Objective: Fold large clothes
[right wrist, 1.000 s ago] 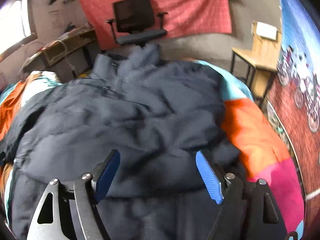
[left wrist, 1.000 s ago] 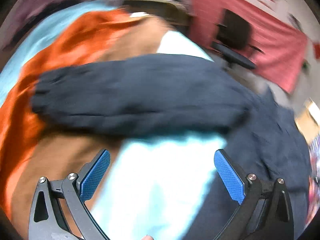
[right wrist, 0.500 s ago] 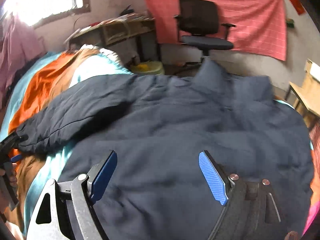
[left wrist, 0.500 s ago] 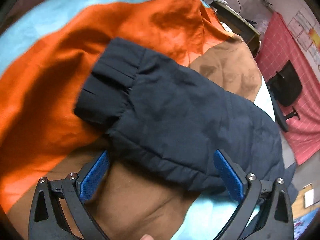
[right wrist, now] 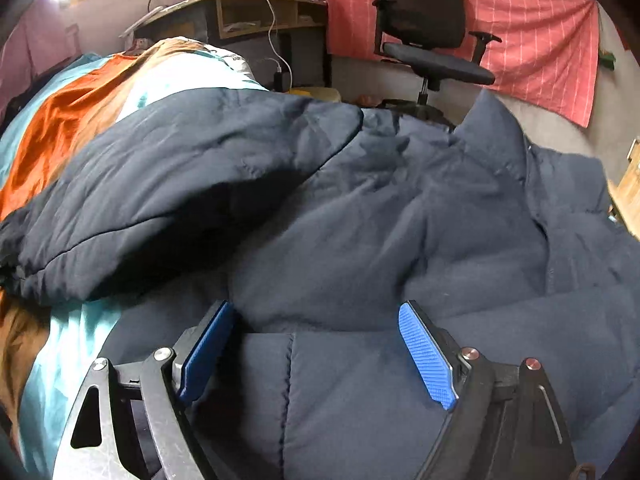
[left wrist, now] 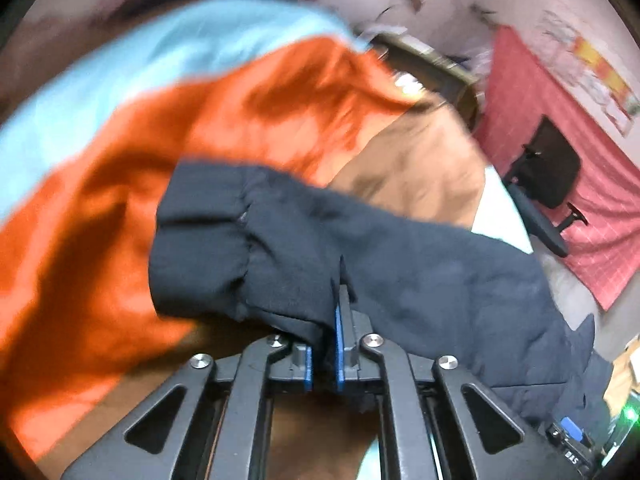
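A large dark navy padded jacket (right wrist: 360, 216) lies spread on a bed. Its left sleeve (left wrist: 304, 248) stretches out over the bedcover, cuff to the left; it also shows in the right wrist view (right wrist: 168, 184), raised and folded toward the body. My left gripper (left wrist: 325, 344) is shut on the sleeve's lower edge, close behind the cuff. My right gripper (right wrist: 316, 344) is open, its blue pads (right wrist: 426, 354) standing either side of a ridge of the jacket's body fabric, low over it.
The bedcover (left wrist: 120, 184) has orange, brown, light blue and white panels. Beyond the bed stand a black office chair (right wrist: 424, 44), a wooden desk (right wrist: 256, 12) with cables and a red cloth (right wrist: 520, 24) on the wall.
My left gripper closed from wide open onto the sleeve's lower edge near the cuff. My right gripper came lower and closer over the jacket's body, still open.
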